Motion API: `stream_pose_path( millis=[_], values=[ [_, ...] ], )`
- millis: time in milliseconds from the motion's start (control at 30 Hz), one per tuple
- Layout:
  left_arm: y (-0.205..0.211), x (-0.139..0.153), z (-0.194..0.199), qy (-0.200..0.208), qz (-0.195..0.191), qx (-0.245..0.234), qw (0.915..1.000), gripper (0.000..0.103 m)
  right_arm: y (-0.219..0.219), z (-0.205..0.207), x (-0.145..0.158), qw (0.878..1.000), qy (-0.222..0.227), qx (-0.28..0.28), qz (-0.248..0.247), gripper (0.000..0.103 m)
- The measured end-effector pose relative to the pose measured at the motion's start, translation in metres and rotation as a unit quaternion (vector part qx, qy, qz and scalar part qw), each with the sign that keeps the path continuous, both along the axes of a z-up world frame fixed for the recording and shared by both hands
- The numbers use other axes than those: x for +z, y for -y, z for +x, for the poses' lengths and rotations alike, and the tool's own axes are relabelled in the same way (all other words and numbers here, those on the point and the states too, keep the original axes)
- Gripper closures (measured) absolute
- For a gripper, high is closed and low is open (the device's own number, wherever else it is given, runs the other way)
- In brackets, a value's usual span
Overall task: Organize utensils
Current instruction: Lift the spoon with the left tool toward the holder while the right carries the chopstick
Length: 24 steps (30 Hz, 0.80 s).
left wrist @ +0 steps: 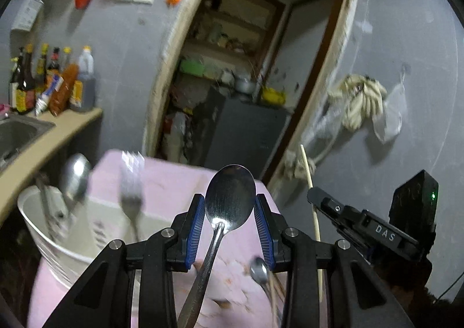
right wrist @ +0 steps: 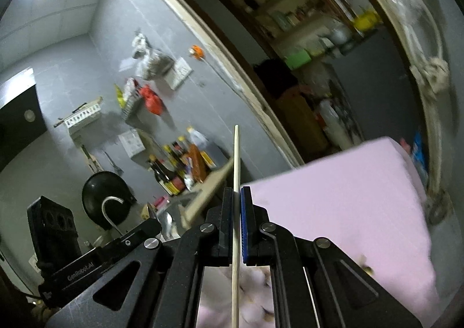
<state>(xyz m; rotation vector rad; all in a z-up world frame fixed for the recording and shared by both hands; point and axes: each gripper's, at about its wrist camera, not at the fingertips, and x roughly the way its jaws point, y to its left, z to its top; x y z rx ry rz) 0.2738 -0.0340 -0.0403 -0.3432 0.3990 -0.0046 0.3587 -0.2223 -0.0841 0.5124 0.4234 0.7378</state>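
My left gripper [left wrist: 229, 206] is shut on a steel spoon [left wrist: 229, 197], bowl up between the blue pads, held above the pink table [left wrist: 174, 180]. A white utensil holder [left wrist: 43, 229] at the lower left holds a spoon [left wrist: 76, 177] and a fork [left wrist: 132, 183]. Another spoon [left wrist: 259, 270] and chopsticks lie on the table under the gripper. My right gripper [right wrist: 238, 191] is shut on a pale wooden chopstick [right wrist: 236, 160] that stands upright; it also shows in the left wrist view [left wrist: 311, 200], at the right beside the right gripper's body [left wrist: 377, 235].
A counter [left wrist: 58, 136] with a sink [left wrist: 17, 131] and several sauce bottles [left wrist: 52, 81] runs along the left. An open doorway [left wrist: 246, 67] leads to a storage room. A mop [left wrist: 359, 99] hangs on the right wall. A black wok [right wrist: 105, 197] stands by the sink.
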Motion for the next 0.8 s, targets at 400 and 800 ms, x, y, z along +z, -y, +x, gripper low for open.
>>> stream_pose_path(
  millis=[400, 800],
  values=[
    [-0.098, 0.032, -0.004, 0.064, 0.012, 0.064, 0.9958, 0.070, -0.101, -0.012, 0.057, 0.996, 0.083, -0.035, 0.006, 0.099],
    [-0.179, 0.006, 0.005, 0.095, -0.094, 0.127, 0.9828, 0.070, -0.140, -0.024, 0.037, 0.985, 0.097, -0.142, 0.022, 0.099]
  ],
)
